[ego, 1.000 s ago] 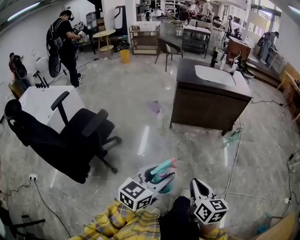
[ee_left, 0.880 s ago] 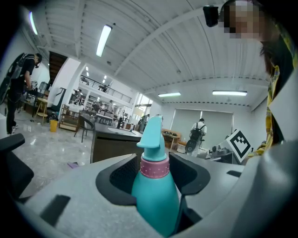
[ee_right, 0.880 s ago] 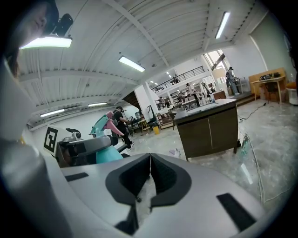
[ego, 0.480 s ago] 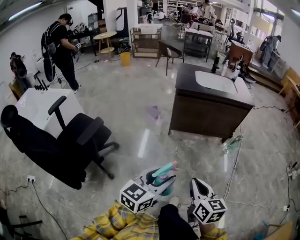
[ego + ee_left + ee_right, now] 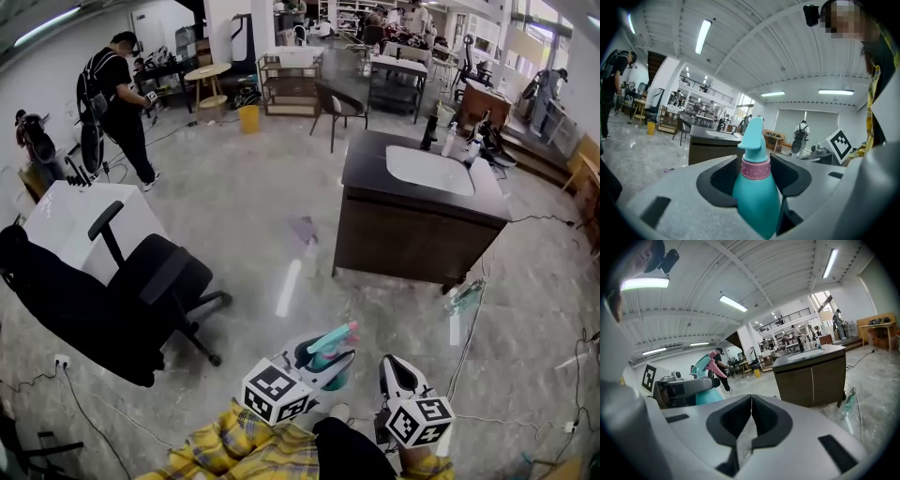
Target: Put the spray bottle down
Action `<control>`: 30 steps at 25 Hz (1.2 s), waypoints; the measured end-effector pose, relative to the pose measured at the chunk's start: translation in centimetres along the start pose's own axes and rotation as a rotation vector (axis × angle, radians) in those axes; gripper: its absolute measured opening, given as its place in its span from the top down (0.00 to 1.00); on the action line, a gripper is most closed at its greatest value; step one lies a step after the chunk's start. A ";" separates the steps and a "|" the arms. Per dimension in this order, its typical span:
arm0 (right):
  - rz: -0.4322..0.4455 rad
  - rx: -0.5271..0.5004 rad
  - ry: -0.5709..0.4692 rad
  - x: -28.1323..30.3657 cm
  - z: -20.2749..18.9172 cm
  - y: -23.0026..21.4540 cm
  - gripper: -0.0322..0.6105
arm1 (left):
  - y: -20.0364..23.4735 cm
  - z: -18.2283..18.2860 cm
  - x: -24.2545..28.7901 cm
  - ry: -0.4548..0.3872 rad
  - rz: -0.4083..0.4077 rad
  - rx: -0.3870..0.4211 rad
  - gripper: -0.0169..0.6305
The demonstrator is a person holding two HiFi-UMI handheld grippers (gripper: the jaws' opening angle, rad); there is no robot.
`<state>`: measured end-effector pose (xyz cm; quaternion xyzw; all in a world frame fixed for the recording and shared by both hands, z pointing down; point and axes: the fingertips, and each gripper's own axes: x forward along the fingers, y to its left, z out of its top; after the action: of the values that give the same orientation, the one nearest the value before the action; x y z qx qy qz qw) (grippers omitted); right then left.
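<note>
At the far left of the head view a person (image 5: pixel 114 94) in dark clothes stands by the wall. Nearer the camera is a white table (image 5: pixel 70 211) with a black office chair (image 5: pixel 122 291) just beside it. A yellow bin (image 5: pixel 248 114) stands far back on the grey polished floor (image 5: pixel 234 216).

Low in the middle, the left gripper (image 5: pixel 326 364) reaches forward from a yellow plaid sleeve (image 5: pixel 230 448), with its marker cube (image 5: pixel 275 394) near the sleeve. Its jaws are clamped on the spray bottle (image 5: pixel 757 194). The left gripper view shows the teal body wedged between the two black pads, which press on it at the shoulder and pink collar, with the nozzle head rising above them. The bottle is therefore off the floor, carried in the air ahead of the person and well apart from any furniture.

Just to the right, the right gripper (image 5: pixel 750 414) holds nothing. Its own view shows the two pads brought together, meeting along a thin seam. The same view catches the bottle's teal head and pink trigger off to the left, above the left gripper's jaw.

Further right stands a dark cabinet (image 5: pixel 403 234) with a white inset top (image 5: pixel 429 169). A few small upright items (image 5: pixel 450 136) stand at its back edge, probably bottles, though they are too small to be sure. A green object (image 5: pixel 466 295) lies on the floor at the cabinet's right corner. Another person (image 5: pixel 547 86) stands at the far right.
</note>
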<state>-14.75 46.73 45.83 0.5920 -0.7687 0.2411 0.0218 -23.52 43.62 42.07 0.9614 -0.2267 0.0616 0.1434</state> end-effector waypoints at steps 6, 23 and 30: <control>0.021 -0.009 -0.002 0.9 1.9 -4.1 0.94 | 0.4 1.1 4.3 -0.015 0.025 0.009 0.66; 0.061 -0.002 0.003 3.0 4.5 -11.2 0.94 | 1.5 2.2 11.2 -0.006 0.095 0.021 0.66; 0.059 -0.002 0.011 4.6 5.3 -12.1 0.94 | 2.8 3.1 13.3 0.002 0.084 0.021 0.66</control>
<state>-3.67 38.30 46.78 0.5676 -0.7860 0.2442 0.0191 -12.79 34.70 42.29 0.9524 -0.2661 0.0708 0.1308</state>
